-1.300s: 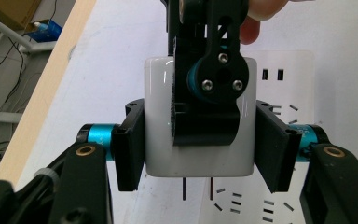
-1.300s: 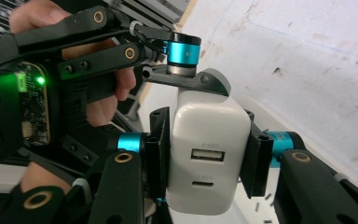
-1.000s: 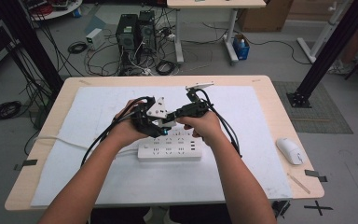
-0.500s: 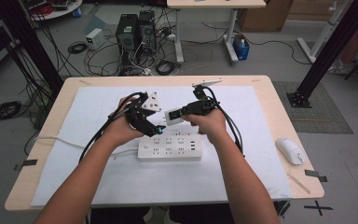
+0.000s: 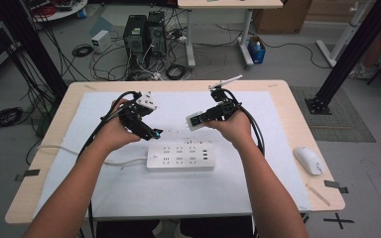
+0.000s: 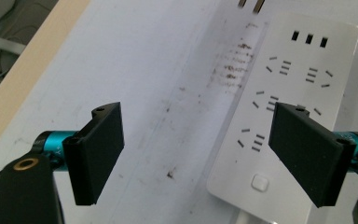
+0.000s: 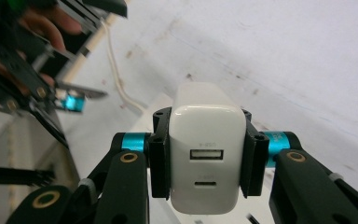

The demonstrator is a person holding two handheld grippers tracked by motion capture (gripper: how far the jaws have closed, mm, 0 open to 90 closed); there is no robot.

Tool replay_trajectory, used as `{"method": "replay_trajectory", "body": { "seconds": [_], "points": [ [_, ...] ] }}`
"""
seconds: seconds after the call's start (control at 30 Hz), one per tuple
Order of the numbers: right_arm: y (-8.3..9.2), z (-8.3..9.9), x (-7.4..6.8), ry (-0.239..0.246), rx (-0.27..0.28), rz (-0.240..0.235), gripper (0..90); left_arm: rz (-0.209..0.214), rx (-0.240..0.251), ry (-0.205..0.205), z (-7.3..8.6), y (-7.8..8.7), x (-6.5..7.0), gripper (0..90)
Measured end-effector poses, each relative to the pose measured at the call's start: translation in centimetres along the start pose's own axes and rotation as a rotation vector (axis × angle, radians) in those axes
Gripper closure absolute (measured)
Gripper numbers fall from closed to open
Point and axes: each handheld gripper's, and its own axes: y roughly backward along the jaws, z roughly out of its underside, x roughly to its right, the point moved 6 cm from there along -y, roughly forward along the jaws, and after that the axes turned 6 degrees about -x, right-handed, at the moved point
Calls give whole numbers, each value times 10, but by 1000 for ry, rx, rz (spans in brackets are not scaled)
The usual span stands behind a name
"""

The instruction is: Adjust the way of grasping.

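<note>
Charger [image 7: 206, 149], white and blocky, sits clamped between the jaws of the right gripper [image 5: 198, 119], one black pad pressed on each of its sides. In the right gripper view its rear face shows two ports, one above the other. In the high view it hangs in the air above the counter [image 5: 278, 96], just beyond the far edge of the power strip [image 5: 180, 156] and not touching it. In the left gripper view its two metal prongs [image 6: 250, 4] peek in at the top edge, over the white mat [image 5: 129, 188] beside the strip.

The left gripper [image 5: 151, 133] is off to the left of the charger, well clear of it. Its jaws have just been opening and now stand apart with nothing between them; through the gap show the stained mat and the strip's switch end.

The strip lies flat on the mat, its cord [image 5: 124, 161] running off to the left. A white mouse [image 5: 308, 159] rests near the counter's right edge.
</note>
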Motion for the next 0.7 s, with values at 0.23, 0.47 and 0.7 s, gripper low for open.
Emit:
{"method": "replay_trajectory", "body": {
  "seconds": [0.23,0.47,0.7],
  "points": [
    [25,-1,1,53,-27,86,624,25,-73,49,8,13,-14,145],
    [44,1,-3,84,-55,132,623,15,-166,76,16,25,-27,123],
    [54,6,-1,97,-91,175,623,-17,-197,106,22,36,-45,101]
  ]
}}
